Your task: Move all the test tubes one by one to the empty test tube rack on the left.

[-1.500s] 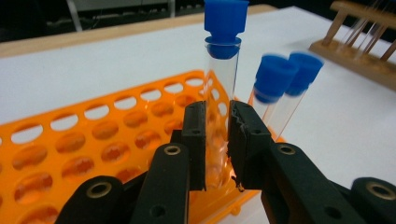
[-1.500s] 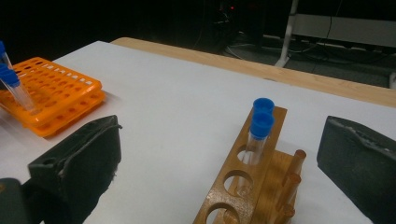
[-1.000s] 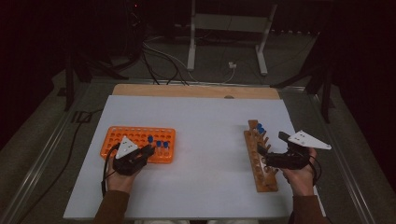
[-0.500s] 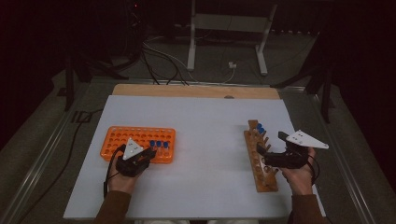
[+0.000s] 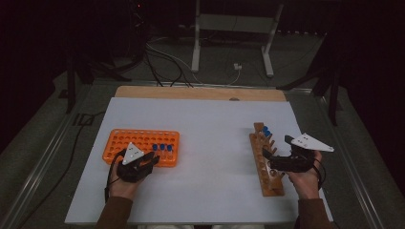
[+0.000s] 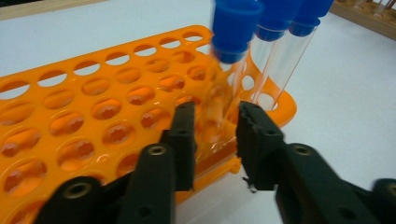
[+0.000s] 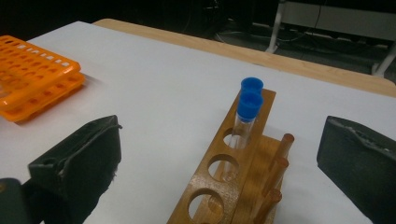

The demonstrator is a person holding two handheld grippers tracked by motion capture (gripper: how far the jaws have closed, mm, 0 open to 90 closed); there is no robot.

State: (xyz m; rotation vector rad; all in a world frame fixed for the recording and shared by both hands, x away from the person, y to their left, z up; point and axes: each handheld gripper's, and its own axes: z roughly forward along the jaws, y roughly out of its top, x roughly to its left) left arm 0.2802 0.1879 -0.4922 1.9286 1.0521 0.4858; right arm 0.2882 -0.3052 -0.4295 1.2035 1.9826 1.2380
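Note:
An orange tube rack point(image 5: 119, 143) lies at the table's left, with three blue-capped tubes point(image 5: 162, 148) standing near its right end. My left gripper point(image 5: 153, 160) is at the rack's near edge. In the left gripper view its jaws point(image 6: 215, 112) flank the nearest clear tube point(image 6: 229, 60), which stands in a hole of the orange rack point(image 6: 93, 102). The jaws have just been opening and no longer press the tube. On the right, my right gripper point(image 5: 268, 160) hangs open over a wooden rack point(image 5: 270, 176). Two blue-capped tubes point(image 7: 247, 107) stand at its far end.
Two more capped tubes point(image 6: 285, 56) stand just behind the flanked one. The wooden rack point(image 7: 224, 186) has open holes and a row of pegs along its side. White table surface lies between the two racks. Cables and a metal stand sit on the floor beyond the table.
The left gripper has shifted very slightly at the orange rack's near edge. The right hand and gripper have kept still over the wooden rack.

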